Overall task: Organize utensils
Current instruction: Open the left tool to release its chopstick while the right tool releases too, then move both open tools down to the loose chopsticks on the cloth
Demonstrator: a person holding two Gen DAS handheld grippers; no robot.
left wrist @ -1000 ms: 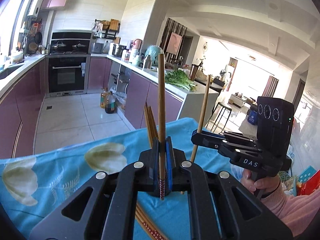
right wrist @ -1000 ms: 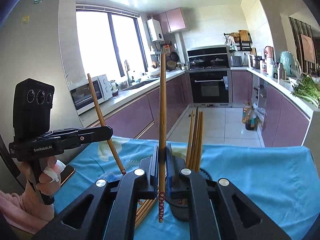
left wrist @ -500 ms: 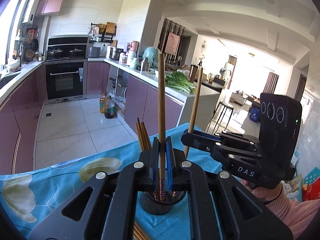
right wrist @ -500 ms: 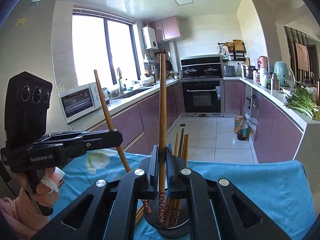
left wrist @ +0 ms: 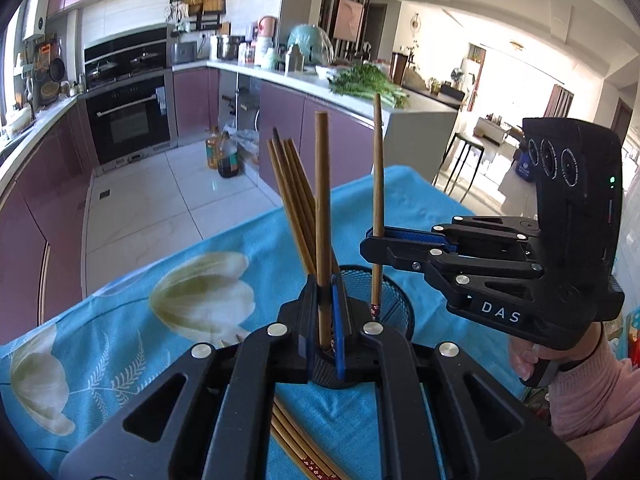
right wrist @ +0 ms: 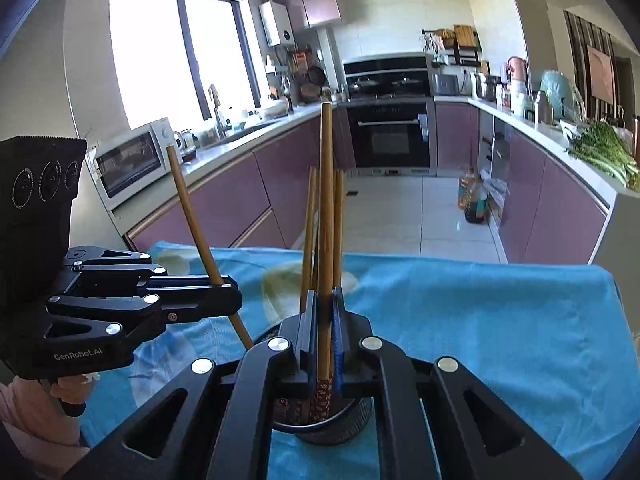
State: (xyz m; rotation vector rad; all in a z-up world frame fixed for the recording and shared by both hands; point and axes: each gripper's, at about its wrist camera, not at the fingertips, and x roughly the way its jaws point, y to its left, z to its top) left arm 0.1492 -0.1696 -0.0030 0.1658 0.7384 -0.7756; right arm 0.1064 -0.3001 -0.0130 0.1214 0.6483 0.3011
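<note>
We lose the loose chopsticks [left wrist: 304, 456] at the lower frame edge; gripper bodies hide most of the mesh holder [right wrist: 332, 426] and the held chopsticks' tips.

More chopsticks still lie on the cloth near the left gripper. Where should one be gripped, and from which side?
Grip a loose chopstick on its bare wooden shaft, above the patterned end, coming from above with fingers across it: it lies flat on the cloth.

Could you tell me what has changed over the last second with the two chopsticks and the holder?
Both grippers came down over the mesh holder, so each held chopstick's patterned tip now dips into it. The left gripper stays shut on its chopstick, the right gripper on its own. The chopsticks already standing in the holder are unchanged.
</note>
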